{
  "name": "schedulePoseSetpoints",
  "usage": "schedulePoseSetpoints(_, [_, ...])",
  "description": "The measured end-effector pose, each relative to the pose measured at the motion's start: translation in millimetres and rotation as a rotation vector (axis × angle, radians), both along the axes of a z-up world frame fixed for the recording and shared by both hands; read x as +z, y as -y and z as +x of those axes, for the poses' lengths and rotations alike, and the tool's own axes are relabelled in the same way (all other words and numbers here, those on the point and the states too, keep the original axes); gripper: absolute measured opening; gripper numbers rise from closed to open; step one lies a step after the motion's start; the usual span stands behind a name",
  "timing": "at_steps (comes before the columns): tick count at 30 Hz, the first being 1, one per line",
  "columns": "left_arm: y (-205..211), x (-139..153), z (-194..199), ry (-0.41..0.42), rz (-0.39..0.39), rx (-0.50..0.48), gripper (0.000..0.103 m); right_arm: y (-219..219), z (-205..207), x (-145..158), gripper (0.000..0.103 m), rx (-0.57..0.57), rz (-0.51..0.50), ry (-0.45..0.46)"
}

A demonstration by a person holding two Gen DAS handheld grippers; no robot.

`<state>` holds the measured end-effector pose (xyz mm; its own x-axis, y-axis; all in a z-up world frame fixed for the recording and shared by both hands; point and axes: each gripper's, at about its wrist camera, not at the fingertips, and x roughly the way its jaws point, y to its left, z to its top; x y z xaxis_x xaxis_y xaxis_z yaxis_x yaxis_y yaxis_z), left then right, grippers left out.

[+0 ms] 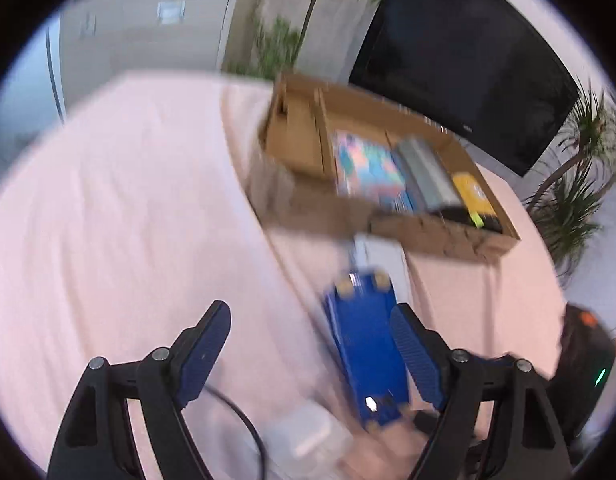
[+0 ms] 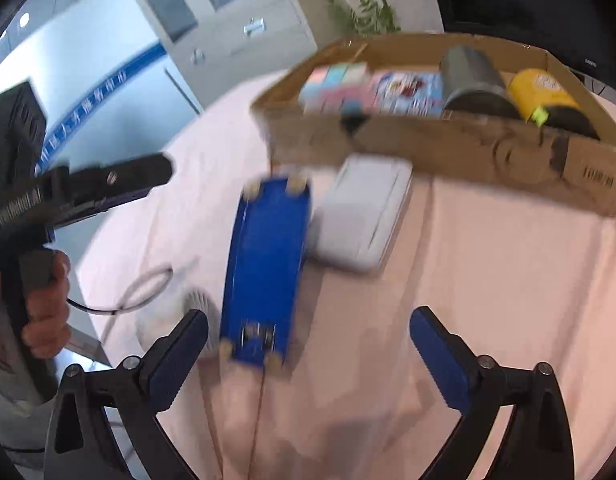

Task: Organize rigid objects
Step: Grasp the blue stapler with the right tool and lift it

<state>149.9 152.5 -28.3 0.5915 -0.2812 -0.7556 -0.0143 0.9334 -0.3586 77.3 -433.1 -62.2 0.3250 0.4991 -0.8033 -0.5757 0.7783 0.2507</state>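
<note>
Both frames are motion-blurred. Our left gripper (image 1: 310,350) has its jaws spread wide, nothing clamped; the blue box (image 1: 366,350) lies on the pink-covered tabletop (image 1: 107,208) just inside the right-hand finger (image 1: 416,354), and we can't tell if that pad touches it. Near our left gripper's base we see a clear plastic piece (image 1: 308,436) and a black cable (image 1: 243,428). Our right gripper (image 2: 308,344) is also wide apart and empty, with the blue box (image 2: 267,268) lying flat between and ahead of its fingers, closer to the left one. A white flat case (image 2: 362,216) sits touching the box's far right side. Behind both, the cardboard tray (image 2: 448,144) holds a pastel block set (image 2: 336,84), a printed box (image 2: 408,88), a grey can (image 2: 476,80) and a yellow can (image 2: 548,94). At the right view's left edge, a hand (image 2: 47,304) holds our left gripper's handle.
</note>
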Motion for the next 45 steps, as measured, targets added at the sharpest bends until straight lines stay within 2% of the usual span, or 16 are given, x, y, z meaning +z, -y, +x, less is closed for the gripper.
schedulePoseSetpoints(3, [0.4, -17.8, 10.6, -0.089, -0.1, -0.023, 0.08, -9.8, -15.8, -8.1, 0.077, 0.013, -0.053, 0.007])
schedulePoseSetpoints(9, [36.3, -25.2, 28.1, -0.2, -0.138, -0.175, 0.05, 3.7, -32.4, 3.7, 0.075, 0.016, -0.038, 0.052])
schedulePoseSetpoints(11, [49.9, -27.2, 28.4, -0.214, -0.13, -0.198, 0.049, 15.1, -34.3, 7.7, 0.075, 0.003, -0.012, 0.043])
schedulePoseSetpoints(16, [91.5, -21.7, 24.3, -0.207, -0.309, -0.358, 0.049, 46.7, -37.2, 13.8, 0.075, -0.033, 0.023, 0.046])
schedulePoseSetpoints(18, [102.9, -14.8, 20.5, -0.179, -0.333, -0.392, 0.049, 59.5, -35.8, 12.8, 0.075, -0.044, 0.028, 0.05])
schedulePoseSetpoints(21, [98.8, -3.3, 12.5, -0.118, -0.267, -0.333, 0.051, 71.6, -34.2, 13.2, 0.076, -0.059, 0.027, 0.052])
schedulePoseSetpoints(25, [67.1, 0.7, 4.8, -0.1, -0.208, -0.181, 0.051, 62.3, -31.7, 5.9, 0.075, -0.02, -0.007, 0.081])
schedulePoseSetpoints(29, [39.0, 1.0, -8.1, -0.084, -0.178, -0.069, 0.051, 34.1, -37.1, -7.4, 0.074, 0.064, -0.052, 0.074])
schedulePoseSetpoints(32, [23.0, -1.0, -14.4, -0.083, -0.186, -0.038, 0.051, 11.5, -52.3, -13.1, 0.073, 0.134, -0.124, 0.151])
schedulePoseSetpoints(33, [19.1, -1.8, -14.4, -0.085, -0.19, -0.031, 0.051, 4.9, -55.7, -17.5, 0.07, 0.137, -0.173, 0.197])
schedulePoseSetpoints(36, [15.9, -4.3, -11.6, -0.093, -0.188, -0.027, 0.051, -3.8, -57.7, -28.0, 0.04, 0.117, -0.268, 0.273])
schedulePoseSetpoints(37, [17.6, -3.7, -11.5, -0.09, -0.186, -0.035, 0.051, -3.2, -58.3, -28.3, 0.04, 0.12, -0.267, 0.286])
schedulePoseSetpoints(40, [24.9, -1.0, -9.5, -0.083, -0.177, -0.063, 0.051, 9.6, -50.5, -26.6, 0.04, 0.085, -0.177, 0.218])
schedulePoseSetpoints(42, [31.3, 0.2, -7.9, -0.079, -0.179, -0.083, 0.051, 33.0, -34.0, -22.8, 0.038, 0.033, 0.016, 0.039])
schedulePoseSetpoints(44, [39.9, 0.7, -6.5, -0.077, -0.184, -0.103, 0.051, 67.1, -12.8, -28.5, 0.036, -0.029, 0.28, -0.208])
schedulePoseSetpoints(45, [45.6, 0.4, -5.6, -0.078, -0.187, -0.117, 0.051, 79.3, -8.4, -32.1, 0.034, -0.054, 0.348, -0.272])
